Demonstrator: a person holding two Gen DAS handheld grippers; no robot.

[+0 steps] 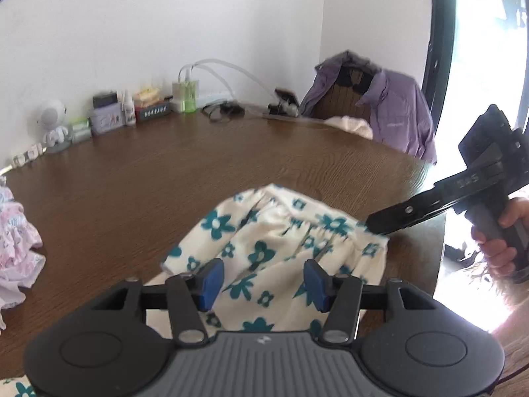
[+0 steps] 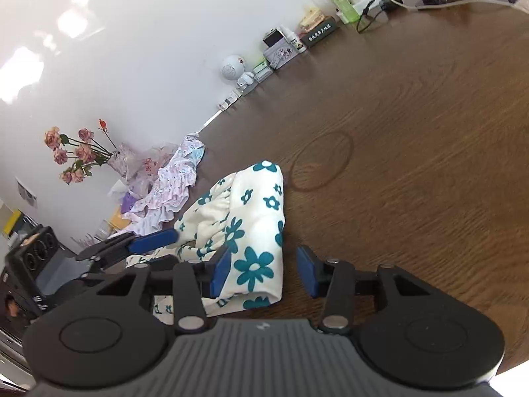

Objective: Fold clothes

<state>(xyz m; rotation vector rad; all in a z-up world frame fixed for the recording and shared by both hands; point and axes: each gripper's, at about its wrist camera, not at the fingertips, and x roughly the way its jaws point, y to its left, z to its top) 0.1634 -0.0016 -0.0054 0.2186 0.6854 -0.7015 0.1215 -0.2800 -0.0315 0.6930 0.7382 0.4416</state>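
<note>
Here the cream garment [image 1: 281, 248] with teal flowers lies bunched on the brown wood-grain table [image 1: 165, 172], at about 6 o'clock of the left wrist view, and its near part is hidden under the black body of the left gripper [image 1: 263, 279]. This gripper's two blue pads stand spread apart over the cloth, and I cannot tell if they touch it. In the right wrist view the right gripper [image 2: 263, 273] is spread too; its left pad lies against the soft, gathered fabric and its right pad is over bare table. From the left wrist view the right gripper's tip touches the garment's edge at 3 o'clock, but its pads are hidden there, and the hand [image 1: 499, 241] on its handle is cut off by the picture border. The number on that gripper's bar is blurred; it looks like "105". A pale pink ruffled garment [image 2: 172, 185] lies at 9 o'clock in the right wrist view, near paper-like pink flowers [image 2: 76, 152]. At 12 o'clock in the left wrist view small boxes and a green bottle [image 1: 189, 94] stand along the white wall; their labels are too small to read. A purple jacket [image 1: 393, 112] hangs over a chair at 2 o'clock.
</note>
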